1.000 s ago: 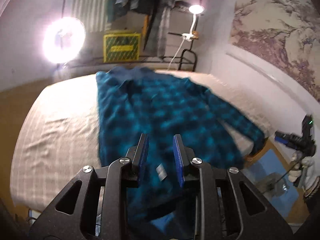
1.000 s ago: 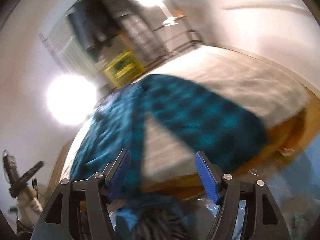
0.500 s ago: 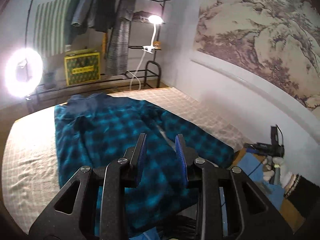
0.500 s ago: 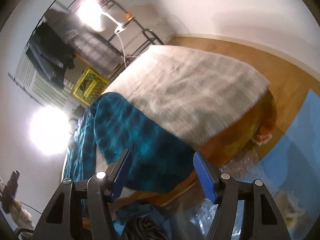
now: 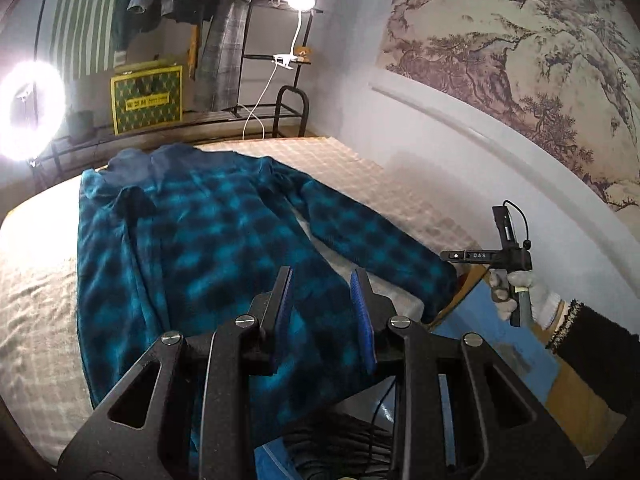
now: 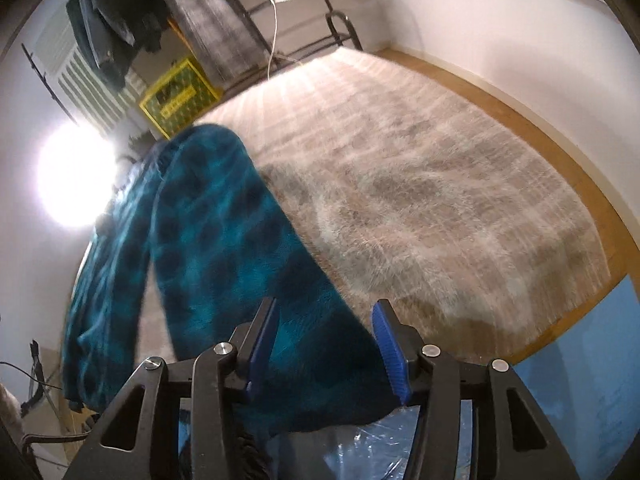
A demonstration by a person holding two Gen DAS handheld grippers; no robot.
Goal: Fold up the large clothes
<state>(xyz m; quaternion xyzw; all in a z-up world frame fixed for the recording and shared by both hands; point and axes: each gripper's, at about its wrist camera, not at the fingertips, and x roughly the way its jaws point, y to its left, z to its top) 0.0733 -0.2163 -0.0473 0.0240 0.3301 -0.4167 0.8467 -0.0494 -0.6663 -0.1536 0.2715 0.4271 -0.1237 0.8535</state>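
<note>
1. Way over on the left there's a bright ring light [image 5: 30,110], with a yellow crate [image 5: 147,98] next to it against the back wall.
2. The blue plaid shirt [image 5: 208,248] lies spread out on the bed [image 5: 36,304], one sleeve angled out toward the bed's right edge.
3. The left gripper [image 5: 322,294] hovers over the shirt's lower hem, fingers apart and holding nothing.
4. The right gripper [image 6: 324,332] sits above the sleeve end, fingers spread wide, also empty.
</note>
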